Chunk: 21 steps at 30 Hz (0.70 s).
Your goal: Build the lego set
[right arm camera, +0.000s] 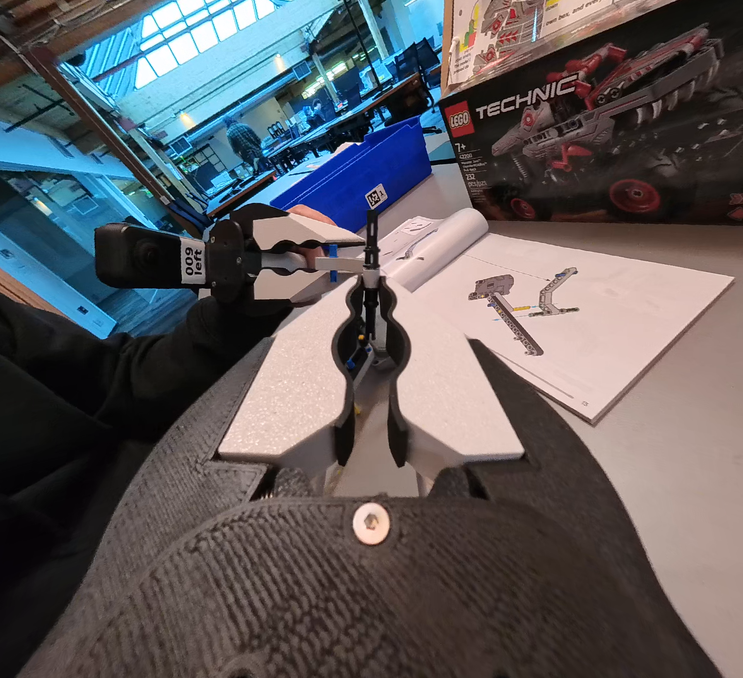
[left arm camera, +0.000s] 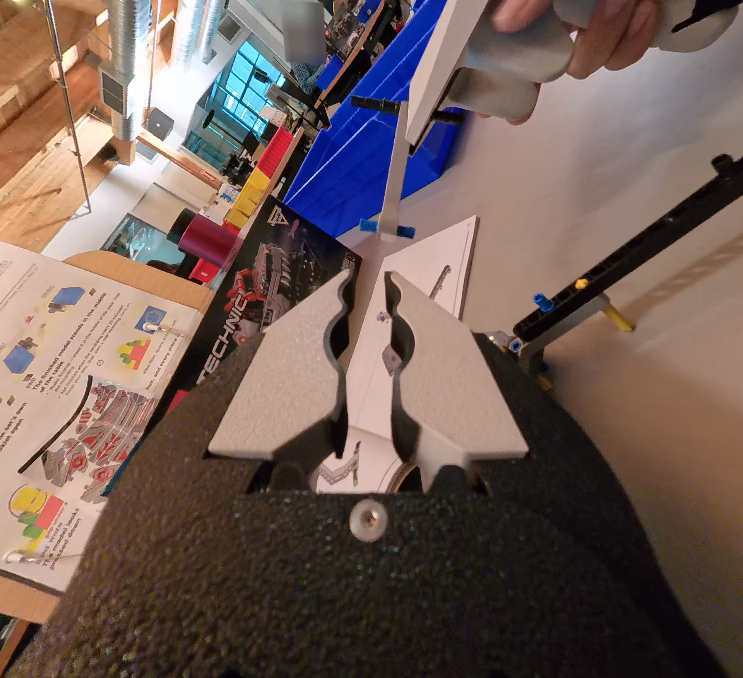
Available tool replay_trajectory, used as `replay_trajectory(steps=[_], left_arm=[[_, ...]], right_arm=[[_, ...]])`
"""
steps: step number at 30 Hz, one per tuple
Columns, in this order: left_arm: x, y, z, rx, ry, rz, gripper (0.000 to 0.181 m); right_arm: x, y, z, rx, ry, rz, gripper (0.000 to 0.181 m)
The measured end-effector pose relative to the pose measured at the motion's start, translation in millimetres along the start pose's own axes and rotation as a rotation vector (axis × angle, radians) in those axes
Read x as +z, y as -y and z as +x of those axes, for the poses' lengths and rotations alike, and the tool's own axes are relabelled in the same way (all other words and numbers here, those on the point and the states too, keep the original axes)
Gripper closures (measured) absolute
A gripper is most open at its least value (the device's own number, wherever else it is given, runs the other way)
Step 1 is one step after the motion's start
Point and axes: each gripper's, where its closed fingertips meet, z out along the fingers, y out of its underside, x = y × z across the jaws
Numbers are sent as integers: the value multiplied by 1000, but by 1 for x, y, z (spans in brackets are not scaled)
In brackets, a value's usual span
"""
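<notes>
The grey table (right arm camera: 663, 457) carries the set box (right arm camera: 603, 144), standing with its far end cut off at the frame edge. In front of it lies the open booklet (right arm camera: 583, 317), with a blue bin (right arm camera: 362, 172) to the left. The black beam assembly (left arm camera: 627, 256) sits apart on the table, mostly hidden behind my right fingers in the right wrist view. My right gripper (right arm camera: 370, 289) is closed on one end of the grey beam (left arm camera: 393, 176), held above the table. Its long axis runs level toward my left gripper (left arm camera: 369, 274), and a black axle (left arm camera: 372, 102) crosses it upright. My left fingers stand apart around the blue-pinned (left arm camera: 368, 225) end, gripping nothing.
</notes>
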Motion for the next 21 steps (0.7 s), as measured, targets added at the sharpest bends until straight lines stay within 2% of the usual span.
replay_trajectory(steps=[13, 21], left_arm=[[-1, -3, -4, -8, 9, -14, 171], [-6, 9, 0, -96, -52, 67, 163]], right_arm=[[1, 0, 5, -22, -37, -4, 177], [0, 2, 6, -21, -52, 5, 177]])
